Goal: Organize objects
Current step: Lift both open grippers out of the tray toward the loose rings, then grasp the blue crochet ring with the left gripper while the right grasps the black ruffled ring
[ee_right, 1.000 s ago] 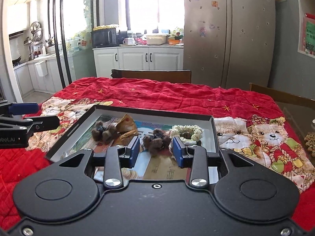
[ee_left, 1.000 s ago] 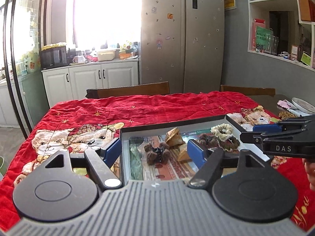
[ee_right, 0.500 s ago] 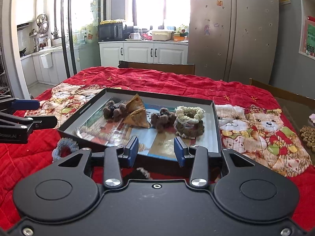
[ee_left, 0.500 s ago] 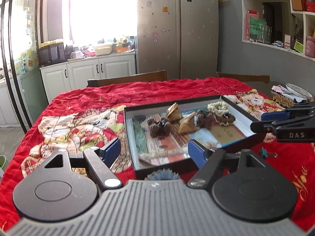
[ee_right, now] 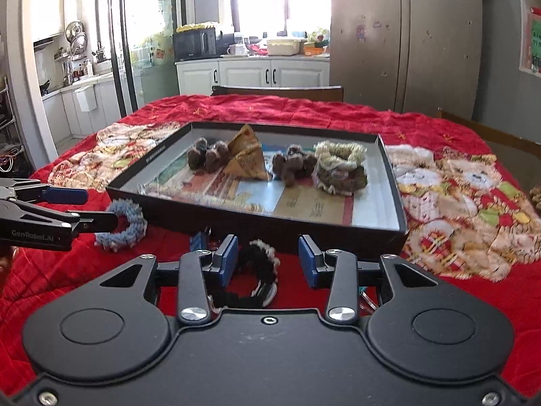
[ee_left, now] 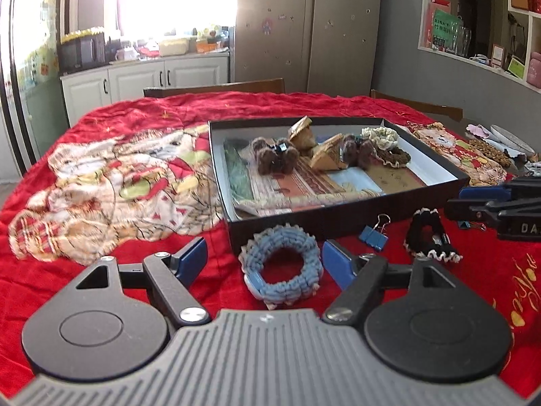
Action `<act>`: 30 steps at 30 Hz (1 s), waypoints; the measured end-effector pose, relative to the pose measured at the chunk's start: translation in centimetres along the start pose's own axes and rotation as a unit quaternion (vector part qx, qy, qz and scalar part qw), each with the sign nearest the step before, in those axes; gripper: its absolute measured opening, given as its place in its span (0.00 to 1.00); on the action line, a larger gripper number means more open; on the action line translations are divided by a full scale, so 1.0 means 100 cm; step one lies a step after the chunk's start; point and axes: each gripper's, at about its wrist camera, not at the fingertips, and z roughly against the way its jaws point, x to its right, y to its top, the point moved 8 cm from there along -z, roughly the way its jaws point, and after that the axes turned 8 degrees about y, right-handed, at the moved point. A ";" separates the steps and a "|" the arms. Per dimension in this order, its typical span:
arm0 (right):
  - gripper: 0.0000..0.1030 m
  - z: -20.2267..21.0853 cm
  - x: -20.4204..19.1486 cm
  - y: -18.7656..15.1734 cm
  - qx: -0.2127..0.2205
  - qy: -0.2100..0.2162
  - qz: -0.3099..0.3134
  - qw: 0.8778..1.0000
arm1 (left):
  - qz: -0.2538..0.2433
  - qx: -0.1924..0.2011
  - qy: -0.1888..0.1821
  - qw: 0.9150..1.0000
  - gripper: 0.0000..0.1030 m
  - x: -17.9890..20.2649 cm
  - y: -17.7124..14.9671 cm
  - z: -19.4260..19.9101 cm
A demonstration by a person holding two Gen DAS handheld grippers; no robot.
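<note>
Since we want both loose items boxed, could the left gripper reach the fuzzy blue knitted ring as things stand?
Probably yes: the left gripper has wide-open jaws flanking the fuzzy blue knitted ring, with nothing in between.

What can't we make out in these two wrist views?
- Black scrunchie, right wrist view: its near part is hidden behind the right hand-held gripper body.
- Blue binder clip, right wrist view: mostly hidden by a gripper finger; clear in the left view.
- Beaded item, left wrist view: blurred and small at the table's far right, so I cannot identify it.
- Tray liner print: unreadable in both views.
</note>
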 end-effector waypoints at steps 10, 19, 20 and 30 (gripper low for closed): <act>0.37 -0.022 0.007 -0.021 -0.030 -0.002 -0.002 1.000 | 0.021 -0.028 -0.024 0.999 0.68 0.001 -0.011 -0.019; 0.17 -0.031 0.001 -0.027 -0.042 0.001 0.014 0.999 | 0.034 -0.041 -0.039 0.998 0.44 0.002 -0.015 -0.026; 0.16 -0.030 0.001 -0.027 -0.043 0.001 0.014 0.999 | 0.034 -0.041 -0.042 0.998 0.41 0.002 -0.015 -0.025; 0.15 -0.028 0.000 -0.025 -0.038 0.002 0.014 0.999 | 0.037 -0.039 -0.054 0.997 0.16 0.006 -0.015 -0.021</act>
